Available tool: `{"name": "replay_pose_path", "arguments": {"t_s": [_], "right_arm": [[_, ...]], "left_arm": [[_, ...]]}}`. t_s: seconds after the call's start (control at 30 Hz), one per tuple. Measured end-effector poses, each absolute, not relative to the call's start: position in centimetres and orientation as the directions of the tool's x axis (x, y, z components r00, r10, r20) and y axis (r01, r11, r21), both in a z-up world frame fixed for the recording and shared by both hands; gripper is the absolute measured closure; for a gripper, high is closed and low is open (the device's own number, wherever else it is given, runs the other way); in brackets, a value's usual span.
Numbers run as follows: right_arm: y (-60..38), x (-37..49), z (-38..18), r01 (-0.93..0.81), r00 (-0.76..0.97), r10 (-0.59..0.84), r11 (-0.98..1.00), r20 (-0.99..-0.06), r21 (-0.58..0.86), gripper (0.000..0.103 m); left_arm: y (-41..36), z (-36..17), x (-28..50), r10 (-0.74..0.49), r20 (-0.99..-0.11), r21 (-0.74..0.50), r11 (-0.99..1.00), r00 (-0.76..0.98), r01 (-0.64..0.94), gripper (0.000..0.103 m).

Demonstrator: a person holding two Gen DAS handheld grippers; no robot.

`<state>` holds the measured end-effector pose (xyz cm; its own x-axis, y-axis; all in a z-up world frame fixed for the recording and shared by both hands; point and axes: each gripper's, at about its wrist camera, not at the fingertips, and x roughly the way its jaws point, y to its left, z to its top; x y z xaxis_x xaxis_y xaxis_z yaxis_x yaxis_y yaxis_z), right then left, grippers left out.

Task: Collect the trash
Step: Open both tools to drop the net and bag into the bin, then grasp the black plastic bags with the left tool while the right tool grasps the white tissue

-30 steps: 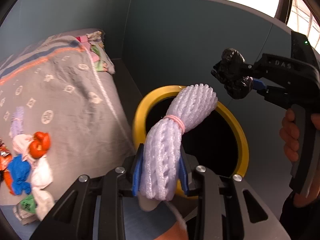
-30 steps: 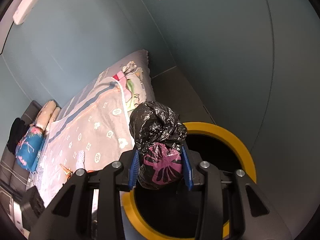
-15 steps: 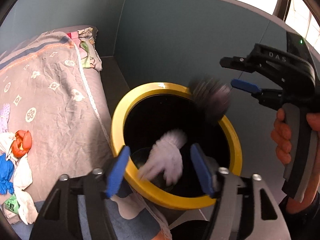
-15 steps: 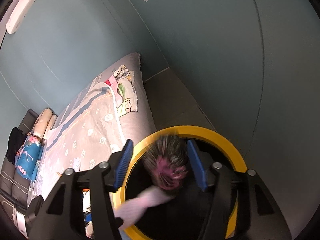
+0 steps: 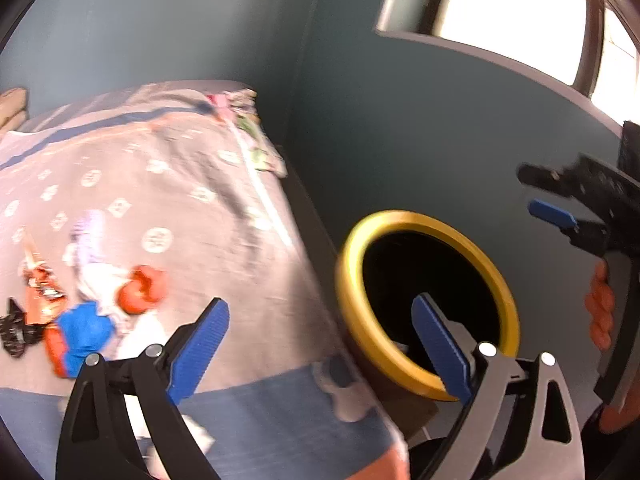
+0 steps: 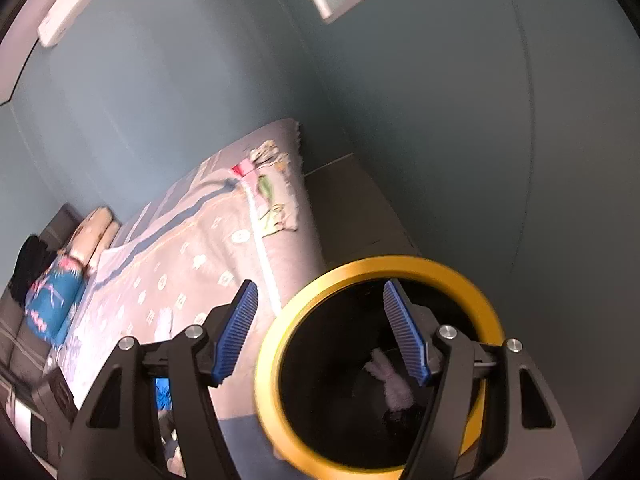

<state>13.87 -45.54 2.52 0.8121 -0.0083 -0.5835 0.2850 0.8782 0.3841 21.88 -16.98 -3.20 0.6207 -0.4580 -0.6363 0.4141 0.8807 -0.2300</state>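
Two tongs, left and right, just opened, empty, above yellow-rimmed bin; white foam net inside bin.

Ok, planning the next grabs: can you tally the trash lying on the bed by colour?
Orange-red: 2, ball and wrapper
Blue: 1, crumpled piece
Black: 1, scrap
White: 1, tissue clump
Lavender: 1, foam net
Total: 6; blur may hide more

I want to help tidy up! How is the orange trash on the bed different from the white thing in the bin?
The orange ball is bright and round; the white foam net is pale and long. The ball lies on the bed, still uncollected; the net already lies inside the yellow-rimmed bin. Both are trash.
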Motion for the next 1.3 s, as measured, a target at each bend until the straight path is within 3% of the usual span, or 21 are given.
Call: {"name": "replay_pose_path", "arguments": {"t_s": [0.57, 0.93, 1.3], "right_arm": [[-31.7, 15.7, 2.8, 0.055, 0.794, 0.176, 0.933, -0.582, 0.356, 0.035], [-23.2, 15.9, 0.6, -0.073, 0.719, 0.283, 0.939, -0.634, 0.337, 0.032], [-18.5, 15.6, -2.9, -0.124, 0.634, 0.312, 0.944, -0.707, 0.305, 0.032]], "left_arm": [[-0.9, -2.3, 23.1, -0.195, -0.638, -0.139, 0.981, 0.745, 0.138, 0.008], [7.7, -5.1, 24.3, -0.03, -0.67, -0.079, 0.996, 0.741, -0.031, 0.008], [12.5, -8.6, 26.0, 0.044, -0.705, -0.083, 0.986, 0.707, -0.143, 0.008]]}}
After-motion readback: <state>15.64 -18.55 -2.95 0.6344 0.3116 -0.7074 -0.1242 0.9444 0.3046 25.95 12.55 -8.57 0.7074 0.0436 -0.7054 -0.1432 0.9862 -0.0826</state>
